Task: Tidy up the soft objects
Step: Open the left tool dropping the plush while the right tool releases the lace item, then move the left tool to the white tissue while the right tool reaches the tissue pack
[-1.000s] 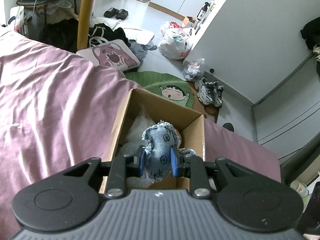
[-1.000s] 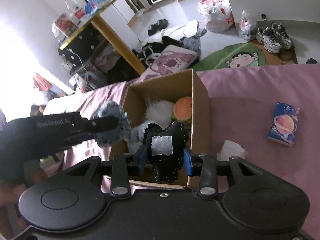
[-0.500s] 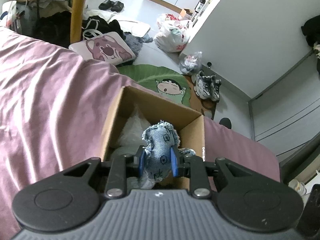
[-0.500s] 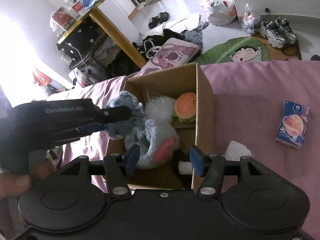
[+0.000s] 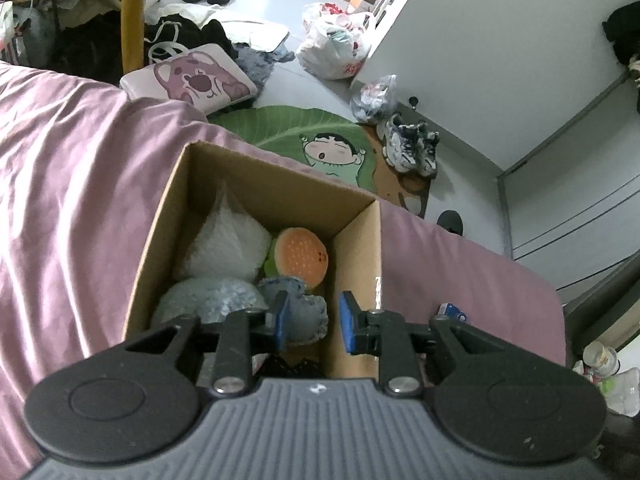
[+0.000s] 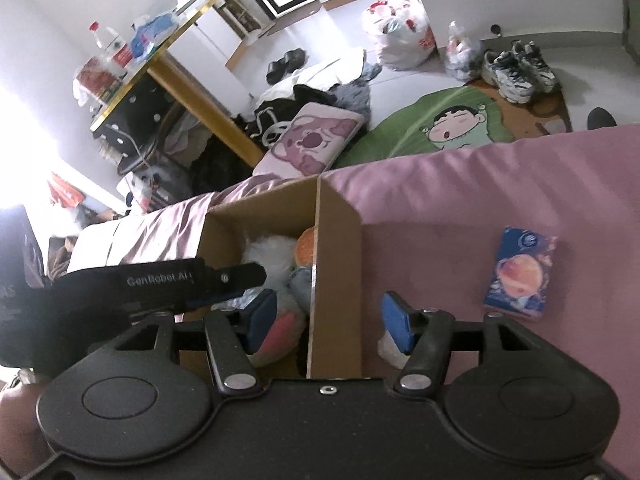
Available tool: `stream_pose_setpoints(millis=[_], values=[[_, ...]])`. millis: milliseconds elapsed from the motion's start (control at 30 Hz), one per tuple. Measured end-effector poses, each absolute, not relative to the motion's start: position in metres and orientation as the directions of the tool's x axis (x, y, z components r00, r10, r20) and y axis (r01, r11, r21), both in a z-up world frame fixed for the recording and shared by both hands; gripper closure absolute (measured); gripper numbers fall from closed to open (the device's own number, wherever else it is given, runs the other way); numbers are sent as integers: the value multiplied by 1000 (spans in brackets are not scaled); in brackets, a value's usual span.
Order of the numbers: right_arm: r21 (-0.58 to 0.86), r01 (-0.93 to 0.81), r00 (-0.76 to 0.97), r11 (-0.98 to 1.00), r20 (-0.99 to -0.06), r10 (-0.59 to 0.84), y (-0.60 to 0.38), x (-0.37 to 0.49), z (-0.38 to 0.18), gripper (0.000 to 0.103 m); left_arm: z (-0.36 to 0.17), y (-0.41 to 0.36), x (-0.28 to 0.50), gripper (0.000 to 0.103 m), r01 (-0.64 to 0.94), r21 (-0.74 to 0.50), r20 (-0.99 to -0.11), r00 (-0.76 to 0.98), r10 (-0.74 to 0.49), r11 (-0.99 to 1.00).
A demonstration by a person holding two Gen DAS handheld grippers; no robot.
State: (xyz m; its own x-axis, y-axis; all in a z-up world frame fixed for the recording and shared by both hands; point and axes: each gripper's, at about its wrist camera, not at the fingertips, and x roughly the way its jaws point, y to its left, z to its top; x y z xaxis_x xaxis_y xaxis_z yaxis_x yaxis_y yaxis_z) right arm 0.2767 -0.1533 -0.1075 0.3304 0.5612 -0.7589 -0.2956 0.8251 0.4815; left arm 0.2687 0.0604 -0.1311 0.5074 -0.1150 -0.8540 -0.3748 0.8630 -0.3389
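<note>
Left claw: the left gripper (image 5: 312,322) hangs over the near end of the cardboard box (image 5: 360,264), its blue pads spread with a clear gap and nothing pinched between them.
Just under the left claw: the denim toy (image 5: 298,304) lies inside the box, against the left pad and free of the right one. I judge it has been let go there so it settles among the others.
Denim toy's lie: it looks slumped in a lump, long axis roughly running away from the claw toward the far wall, though the fingers hide its near end, so I can't be sure.
Ahead of the left claw: a burger plush (image 5: 302,256) rests against the right wall, flat and bun-up; a white fluffy toy (image 5: 228,246) leans into the far left corner with its tip upward; a grey-blue fuzzy plush (image 5: 208,300) fills the near left.
Why packed so: soft things squash together, so the box holds them side by side without stacking.
Right claw: the right gripper (image 6: 326,322) is wide open and empty, straddling the box's right wall, one pad inside and one outside.
Beyond the right claw, outside the box: a crumpled white tissue (image 6: 390,350) lies just behind the outer pad on the pink bedsheet (image 6: 520,184); a planet-print packet (image 6: 520,270) lies farther right, long axis pointing away.
Likely next: perhaps the tissue, being nearest.
</note>
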Motion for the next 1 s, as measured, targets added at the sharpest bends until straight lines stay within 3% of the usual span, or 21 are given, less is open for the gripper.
stream_pose_setpoints(millis=[367,533,600,667,1000], values=[[492,-256,351,832,-754,555,-177,283,-107,40,-116,52,262,70,-406,-297,-868,492,-67,864],[499,-251,361,830,-747,558,-190,285,-100,34,-105,44,254,45,-420,-276,-872,487,-42,865],[499,-253,370,829,-742,559,-196,283,-96,25,-101,40,250,34,-416,-275,-869,494,-38,867],[503,-254,383,826,-732,563,-203,284,-91,19,-97,36,247,29,-417,-276,-867,498,-37,866],[519,-233,434,822,-701,566,-238,283,-77,14,-80,9,232,27,-410,-296,-857,512,-51,863]])
